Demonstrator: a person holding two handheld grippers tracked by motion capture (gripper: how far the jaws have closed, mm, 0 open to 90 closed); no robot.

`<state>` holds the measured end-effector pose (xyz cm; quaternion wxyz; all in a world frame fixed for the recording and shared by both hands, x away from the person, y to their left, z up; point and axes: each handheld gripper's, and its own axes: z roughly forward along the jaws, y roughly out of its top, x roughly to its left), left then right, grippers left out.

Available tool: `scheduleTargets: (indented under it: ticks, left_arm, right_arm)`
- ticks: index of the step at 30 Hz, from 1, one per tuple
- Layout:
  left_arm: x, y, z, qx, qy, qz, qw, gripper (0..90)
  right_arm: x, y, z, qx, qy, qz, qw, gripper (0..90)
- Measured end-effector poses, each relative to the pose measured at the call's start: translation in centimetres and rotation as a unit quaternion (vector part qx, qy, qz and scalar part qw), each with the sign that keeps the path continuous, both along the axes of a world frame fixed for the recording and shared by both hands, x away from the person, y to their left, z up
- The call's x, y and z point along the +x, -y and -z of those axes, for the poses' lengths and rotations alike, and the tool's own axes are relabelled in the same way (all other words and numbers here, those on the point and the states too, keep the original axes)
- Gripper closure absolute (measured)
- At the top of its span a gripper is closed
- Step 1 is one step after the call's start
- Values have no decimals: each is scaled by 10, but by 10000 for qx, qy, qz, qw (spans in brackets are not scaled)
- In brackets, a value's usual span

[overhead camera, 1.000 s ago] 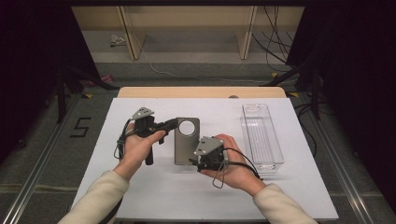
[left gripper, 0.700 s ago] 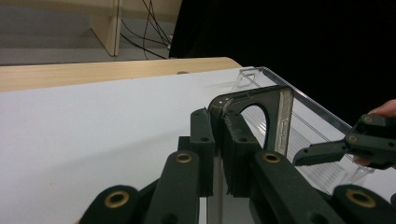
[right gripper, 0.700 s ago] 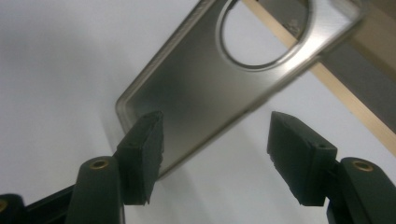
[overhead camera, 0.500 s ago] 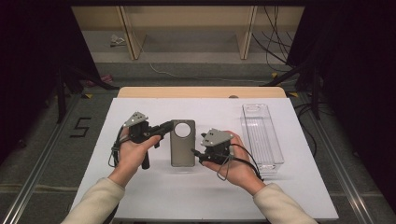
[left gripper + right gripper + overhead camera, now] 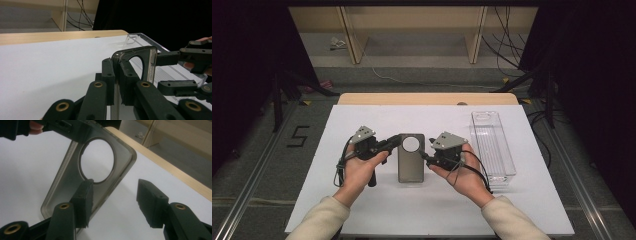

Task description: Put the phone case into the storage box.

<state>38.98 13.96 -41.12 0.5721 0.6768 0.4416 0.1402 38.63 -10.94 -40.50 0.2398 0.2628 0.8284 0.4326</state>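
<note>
At the middle of a white table (image 5: 362, 210), a person's 2 hands hold a gripper each on either side of a grey see-through phone case (image 5: 411, 162) with a large round hole near its far end. From the high view, the left gripper (image 5: 394, 143) reaches in from 9 o'clock and is clamped tight on the case's far left corner; the left gripper view shows its 2 pads pinching the case's edge (image 5: 150, 65) with the case standing on its side between them. From 3 o'clock, the right gripper (image 5: 426, 159) sits just beside the case's right edge. Its jaws have just been closing and stand partly apart, and the right gripper view shows 1 pad (image 5: 83, 200) in front of the case (image 5: 72, 175) below the round hole and the other (image 5: 150, 202) off to the side over bare table, neither seen pressing. A clear plastic tray (image 5: 492, 145) lies at 3 o'clock, well apart from the case, near the table's right edge.
</note>
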Motion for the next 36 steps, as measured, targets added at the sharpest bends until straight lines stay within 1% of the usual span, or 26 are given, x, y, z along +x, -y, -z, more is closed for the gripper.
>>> scheduleTargets:
  ticks: [8, 14, 20, 25, 36]
  left_arm:
    - [-2, 6, 0, -10, 43, -10, 10000, 835]
    - [-2, 9, 0, -2, 57, 0, 10000, 834]
    - [-3, 12, 1, 14, 63, 23, 10000, 834]
    - [-3, 13, 1, 58, 109, 22, 9999, 834]
    - [-4, 17, 0, 55, 164, -24, 9998, 833]
  right_arm:
    - [4, 1, -4, 297, -43, 212, 9993, 563]
    - [5, 4, -4, 448, -72, 329, 9984, 616]
    - [6, 5, -5, 553, -105, 421, 9975, 655]
    - [7, 5, -5, 555, -117, 506, 9971, 688]
    - [6, 6, -6, 722, -60, 625, 9954, 771]
